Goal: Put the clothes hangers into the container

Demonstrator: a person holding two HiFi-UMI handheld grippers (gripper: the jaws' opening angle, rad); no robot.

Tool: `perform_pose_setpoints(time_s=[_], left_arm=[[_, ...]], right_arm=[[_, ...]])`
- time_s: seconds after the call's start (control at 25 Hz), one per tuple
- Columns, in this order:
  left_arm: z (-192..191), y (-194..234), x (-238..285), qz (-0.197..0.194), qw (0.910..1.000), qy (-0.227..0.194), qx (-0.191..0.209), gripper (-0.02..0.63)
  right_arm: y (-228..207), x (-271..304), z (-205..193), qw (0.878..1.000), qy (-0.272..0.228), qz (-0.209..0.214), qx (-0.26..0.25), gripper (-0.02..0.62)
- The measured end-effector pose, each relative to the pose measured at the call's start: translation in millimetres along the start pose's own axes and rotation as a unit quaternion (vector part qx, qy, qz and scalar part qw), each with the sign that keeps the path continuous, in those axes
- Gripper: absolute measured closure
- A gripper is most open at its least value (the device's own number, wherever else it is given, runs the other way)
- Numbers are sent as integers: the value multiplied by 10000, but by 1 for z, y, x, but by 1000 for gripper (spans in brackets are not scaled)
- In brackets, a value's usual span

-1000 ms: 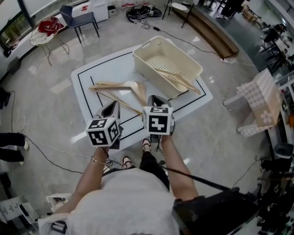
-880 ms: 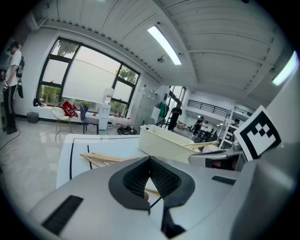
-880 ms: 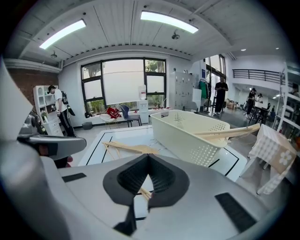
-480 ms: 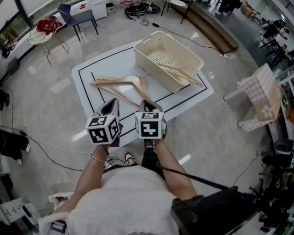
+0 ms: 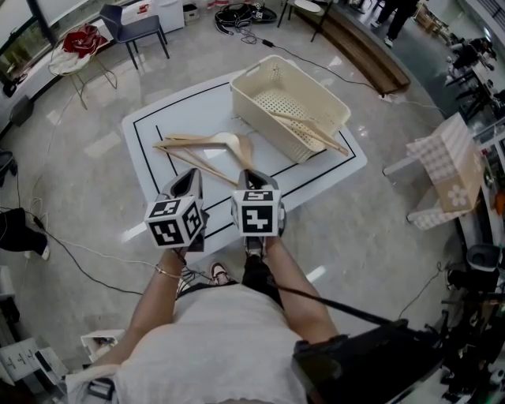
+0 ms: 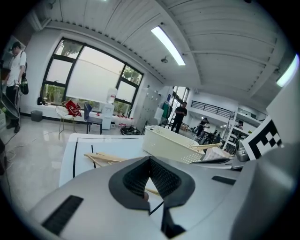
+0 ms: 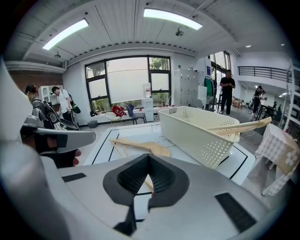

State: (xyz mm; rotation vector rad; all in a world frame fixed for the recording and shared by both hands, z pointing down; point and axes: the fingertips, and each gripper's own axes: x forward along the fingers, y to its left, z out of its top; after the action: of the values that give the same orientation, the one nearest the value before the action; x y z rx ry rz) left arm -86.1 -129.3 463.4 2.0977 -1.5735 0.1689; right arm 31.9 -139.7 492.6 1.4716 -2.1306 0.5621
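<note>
The left gripper [image 5: 189, 177] and right gripper [image 5: 251, 175] hover pressed together and empty, just near of the wooden hangers [image 5: 207, 146] on the floor mat [image 5: 150, 126], apparently lining up a pick for the far-right basket [image 5: 260, 118].

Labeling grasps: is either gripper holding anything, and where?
Nothing held: left gripper and right gripper are shut and empty; loose hangers lie on the mat.

a white mat [image 5: 170, 110] with a black line lies on the shiny grey floor [image 5: 371, 229]. a blue chair [image 5: 136, 30] stands far back, beside a red cloth [image 5: 81, 41] on a small round stand. black cables [image 5: 237, 14] lie coiled. a checked cloth [image 5: 450, 170] hangs at the right.
</note>
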Motion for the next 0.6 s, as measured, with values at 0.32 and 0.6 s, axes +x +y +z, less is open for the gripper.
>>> perform_pose_setpoints(time_s=[0.32, 0.6], left_arm=[[-3, 8, 13, 160, 9996, 23, -223, 601], [-29, 17, 46, 343, 9979, 279, -475, 602]], right_arm=[[-15, 20, 2, 9971, 105, 517, 551, 576], [-33, 61, -11, 9952, 501, 794, 261, 574]])
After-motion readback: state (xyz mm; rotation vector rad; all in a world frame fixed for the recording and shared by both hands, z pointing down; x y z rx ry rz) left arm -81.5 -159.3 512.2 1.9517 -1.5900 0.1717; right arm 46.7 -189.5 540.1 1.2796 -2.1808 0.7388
